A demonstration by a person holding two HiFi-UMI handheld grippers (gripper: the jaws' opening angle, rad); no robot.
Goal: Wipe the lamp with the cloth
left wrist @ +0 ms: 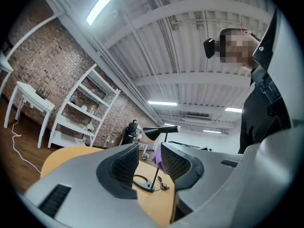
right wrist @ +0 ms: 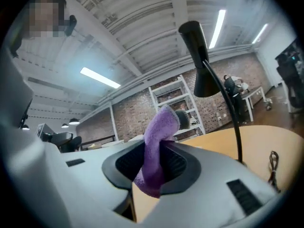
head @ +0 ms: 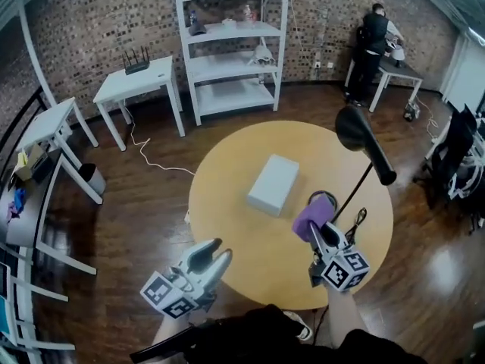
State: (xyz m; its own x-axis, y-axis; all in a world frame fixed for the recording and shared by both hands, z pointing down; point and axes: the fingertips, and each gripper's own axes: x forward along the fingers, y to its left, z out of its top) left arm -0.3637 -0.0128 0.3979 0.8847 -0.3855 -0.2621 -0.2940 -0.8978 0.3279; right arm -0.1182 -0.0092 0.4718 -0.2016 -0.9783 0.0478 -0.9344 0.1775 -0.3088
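So at that point my right claw (head: 317,230) was clamped on the cloth (head: 313,215). The purple wad was pinched between the jaws, one end sticking up past the tips and the other hanging below them. The claw sat over the near right part of the round table (head: 227,180), right by the foot of the lamp (head: 356,131). The lamp's thin stem leaned up and away, with the black shade well above the cloth, so the cloth wasn't touching the shade. From the right claw's own camera, the cloth (right wrist: 156,146) stood left of the stem, with the shade (right wrist: 199,65) overhead.

My left claw (head: 212,252) hung at the near left edge of the table, jaws apart and gripping nothing. Through that gap (left wrist: 149,151) I could see the lamp (left wrist: 161,131), its ring base on the tabletop and a bit of purple beside it.

A white box (head: 273,183) lay mid-table, apart from both claws. There were shelves (head: 231,59) against the brick wall.
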